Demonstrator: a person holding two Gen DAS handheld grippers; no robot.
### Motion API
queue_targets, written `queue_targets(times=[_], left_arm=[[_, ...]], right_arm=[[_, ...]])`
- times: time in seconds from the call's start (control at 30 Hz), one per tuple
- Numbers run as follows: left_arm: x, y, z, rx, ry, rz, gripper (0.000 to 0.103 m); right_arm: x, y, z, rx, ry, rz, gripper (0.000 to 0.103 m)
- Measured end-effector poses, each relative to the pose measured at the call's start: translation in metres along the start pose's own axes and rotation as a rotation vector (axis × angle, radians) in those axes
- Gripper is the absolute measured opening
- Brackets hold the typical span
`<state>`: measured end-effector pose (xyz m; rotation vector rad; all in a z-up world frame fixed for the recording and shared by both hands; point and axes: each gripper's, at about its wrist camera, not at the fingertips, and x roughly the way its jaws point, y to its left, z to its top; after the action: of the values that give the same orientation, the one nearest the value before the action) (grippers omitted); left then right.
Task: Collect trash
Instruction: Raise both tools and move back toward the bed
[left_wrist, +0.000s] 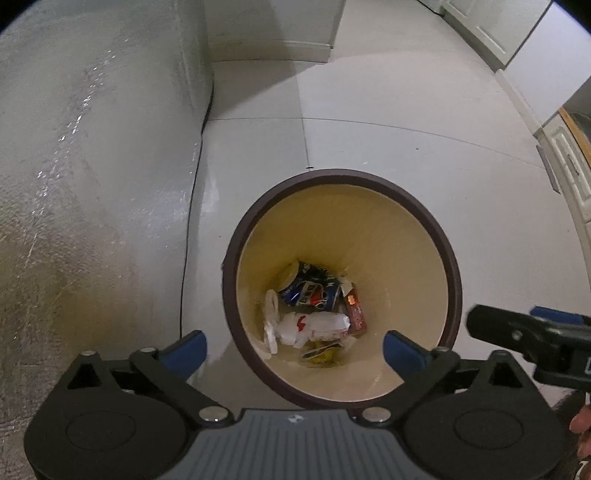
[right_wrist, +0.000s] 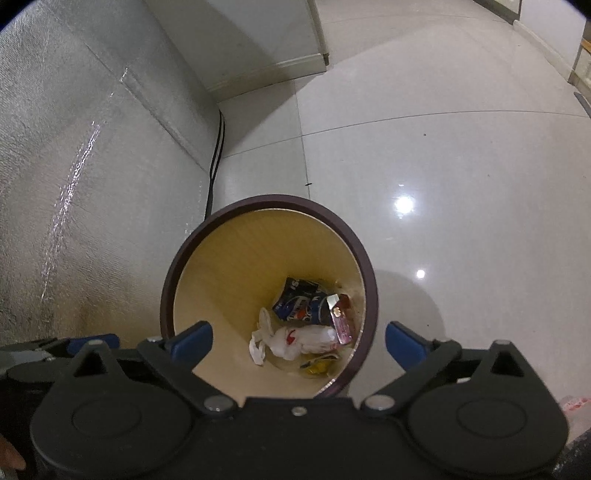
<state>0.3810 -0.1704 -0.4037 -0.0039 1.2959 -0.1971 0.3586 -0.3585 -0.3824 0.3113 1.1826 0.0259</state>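
Note:
A round bin with a dark brown rim (left_wrist: 343, 175) (right_wrist: 269, 201) and a cream inside stands on the floor below both grippers. At its bottom lie a crumpled blue wrapper (left_wrist: 314, 288) (right_wrist: 299, 304), a white plastic bag with a red mark (left_wrist: 317, 325) (right_wrist: 306, 338), a small red box (left_wrist: 355, 314) (right_wrist: 341, 323) and a yellow wrapper (left_wrist: 323, 354) (right_wrist: 317, 363). My left gripper (left_wrist: 295, 350) hangs open over the bin's mouth with nothing between its blue pads. My right gripper (right_wrist: 299, 341) is open and empty over the same mouth.
A silvery textured wall (left_wrist: 74, 184) rises left of the bin, with a black cable (right_wrist: 216, 155) running down along its foot. A white plinth (right_wrist: 295, 62) stands behind. Glossy pale tiles (right_wrist: 443, 147) spread to the right, and white cabinets (left_wrist: 569, 173) line the far right.

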Motion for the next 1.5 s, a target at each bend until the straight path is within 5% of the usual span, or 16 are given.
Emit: queue_targets(times=[0.4,0.93,1.5], left_arm=[[-0.012,0.015,-0.007,-0.032,0.040,0.048,0.103],[-0.063,0.009,-0.025,-0.014,-0.034,0.081,0.103],[-0.178,-0.016,-0.071,0.051,-0.252,0.031,0.103]], right_arm=[[-0.014,-0.011,-0.015,-0.024,-0.001,-0.057,0.103],[-0.048,-0.013,-0.035,-0.059,-0.032,-0.101,0.103],[-0.148,-0.010,-0.071,-0.062,-0.199,-0.103,0.103]])
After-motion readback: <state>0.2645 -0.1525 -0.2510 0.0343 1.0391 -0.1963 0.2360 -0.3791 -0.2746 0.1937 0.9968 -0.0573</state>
